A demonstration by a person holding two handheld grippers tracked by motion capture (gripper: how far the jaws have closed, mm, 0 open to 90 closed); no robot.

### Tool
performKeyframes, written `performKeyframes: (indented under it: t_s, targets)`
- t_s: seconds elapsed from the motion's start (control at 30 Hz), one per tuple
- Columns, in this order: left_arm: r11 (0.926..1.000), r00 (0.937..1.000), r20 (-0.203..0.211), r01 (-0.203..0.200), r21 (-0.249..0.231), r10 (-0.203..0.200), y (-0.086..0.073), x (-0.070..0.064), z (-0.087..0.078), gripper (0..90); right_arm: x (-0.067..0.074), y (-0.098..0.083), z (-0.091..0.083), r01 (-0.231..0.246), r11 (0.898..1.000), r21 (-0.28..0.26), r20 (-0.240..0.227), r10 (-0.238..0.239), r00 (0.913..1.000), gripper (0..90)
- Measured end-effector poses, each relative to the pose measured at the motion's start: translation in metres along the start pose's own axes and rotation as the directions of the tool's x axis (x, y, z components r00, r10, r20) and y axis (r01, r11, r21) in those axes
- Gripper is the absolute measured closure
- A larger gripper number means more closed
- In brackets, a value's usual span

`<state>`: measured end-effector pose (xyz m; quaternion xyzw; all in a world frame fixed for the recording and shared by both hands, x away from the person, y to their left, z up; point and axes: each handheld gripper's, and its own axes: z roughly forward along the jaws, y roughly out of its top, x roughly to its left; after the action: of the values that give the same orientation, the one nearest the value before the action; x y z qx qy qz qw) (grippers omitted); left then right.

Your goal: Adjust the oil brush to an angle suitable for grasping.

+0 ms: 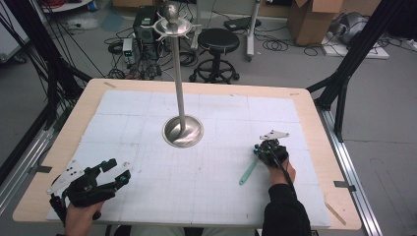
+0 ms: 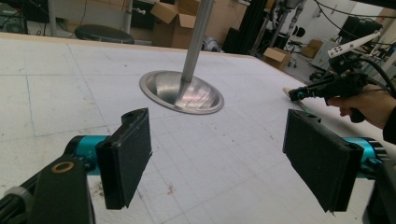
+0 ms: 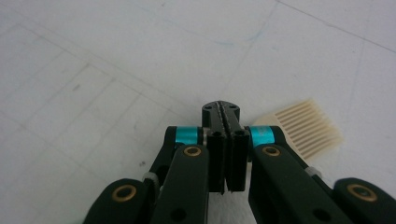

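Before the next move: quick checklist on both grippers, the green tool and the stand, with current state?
1. Left gripper open with nothing between its jaws: ok.
2. Right gripper jaws together: ok. Whether they pinch anything: cannot tell.
3. Green-handled tool lying flat on the table, its handle trailing toward the person from the right gripper: ok.
4. Pale bristle end of the tool beside the right jaws rather than between them: ok, so any grip would be nearer the head or handle.
5. Metal stand upright on its round base, apart from both grippers: ok.
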<state>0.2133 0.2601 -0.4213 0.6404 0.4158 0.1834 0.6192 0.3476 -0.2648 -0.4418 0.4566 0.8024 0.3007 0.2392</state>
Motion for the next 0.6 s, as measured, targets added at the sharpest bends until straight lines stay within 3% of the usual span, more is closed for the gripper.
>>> performKeyframes:
  t_s: [0.33,0.47,0.6]
  targets:
    - [1.0,0.9999,-0.016,-0.003,0.009,0.004,-0.001,-0.001,-0.001,23.9,-0.005,-0.021,-0.024,0.008,0.999,0.033,-0.006,-0.008,1.0,89.2]
    - [0.9997,0.9997,-0.019,-0.014,0.019,0.015,-0.001,-0.002,0.001,23.9,-0.011,-0.036,-0.039,-0.031,0.999,0.041,-0.035,0.033,0.9988,89.2]
    - [0.9993,0.9994,-0.022,-0.028,0.025,0.028,-0.001,-0.004,0.001,23.9,-0.011,-0.051,-0.056,-0.042,0.998,0.052,-0.06,0.045,0.9972,89.1]
